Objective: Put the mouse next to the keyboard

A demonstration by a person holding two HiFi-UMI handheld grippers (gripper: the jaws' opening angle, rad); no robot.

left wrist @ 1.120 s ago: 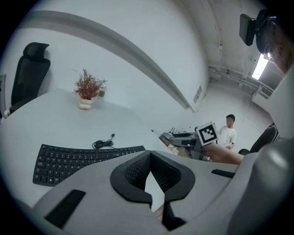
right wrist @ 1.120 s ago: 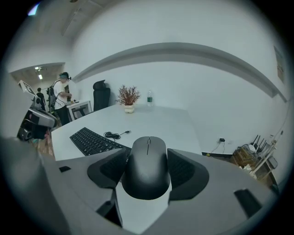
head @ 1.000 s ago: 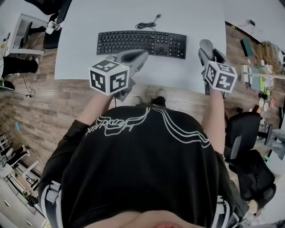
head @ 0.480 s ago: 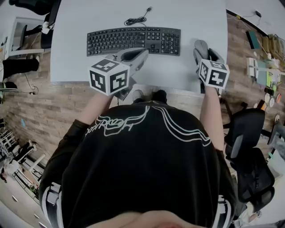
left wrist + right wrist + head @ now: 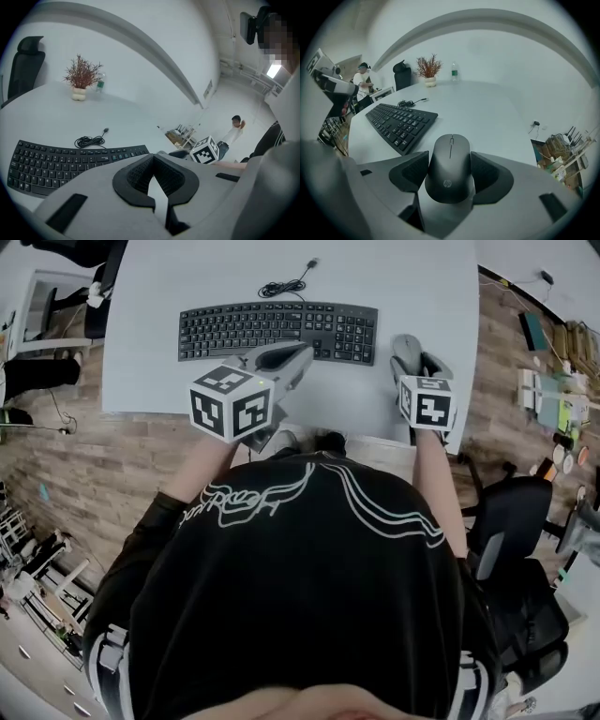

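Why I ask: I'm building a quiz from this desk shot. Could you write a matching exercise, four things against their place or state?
Things:
1. mouse
2. keyboard
3. left tool
4. potted plant

Places or states:
A. shut, holding nothing
B. stands at the far end of the table
C. gripped between the jaws of the right tool
D. lies flat on the table, its cable coiled behind it

Pairs: 1-C, 2-D, 3-A, 4-B
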